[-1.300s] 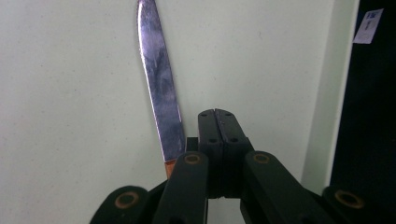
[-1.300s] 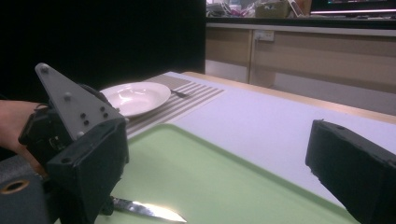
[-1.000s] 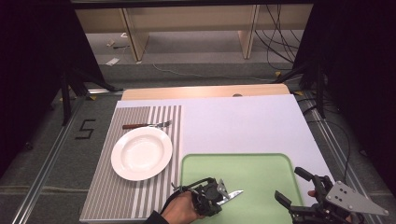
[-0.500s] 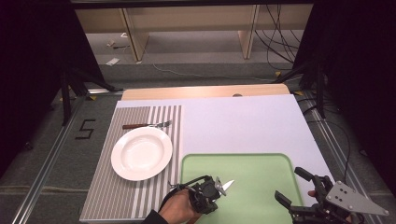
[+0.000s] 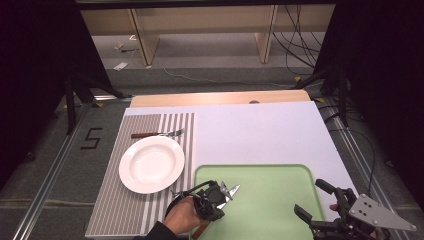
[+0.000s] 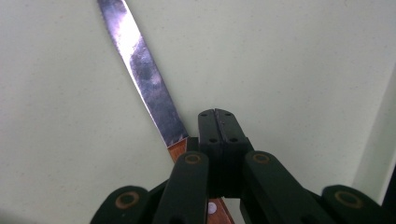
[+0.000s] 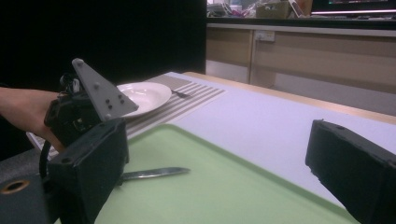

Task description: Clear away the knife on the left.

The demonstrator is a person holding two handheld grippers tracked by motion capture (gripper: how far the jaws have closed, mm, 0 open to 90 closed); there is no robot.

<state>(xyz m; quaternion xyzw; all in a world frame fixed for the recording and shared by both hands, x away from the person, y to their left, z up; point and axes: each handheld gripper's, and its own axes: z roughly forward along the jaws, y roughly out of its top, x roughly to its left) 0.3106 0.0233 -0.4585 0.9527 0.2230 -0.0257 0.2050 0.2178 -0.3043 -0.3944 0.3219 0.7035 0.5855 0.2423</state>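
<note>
Left gripper (image 5: 220,196), jaws pinching the table knife (image 6: 147,79) by its handle over the green tray (image 5: 270,172); right gripper (image 5: 320,200) spread at four o'clock; the off-centre hold could let the blade swivel or slip out.

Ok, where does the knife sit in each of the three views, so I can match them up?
High view: the knife is at bottom centre, blade over the green tray, clamped in the left gripper.
Left gripper view: the blade runs from the shut jaws up to the top left, its wooden handle under them.
Right gripper view: the blade lies low at lower left, pointing right.
Shared landmark: the green tray under the blade.
</note>
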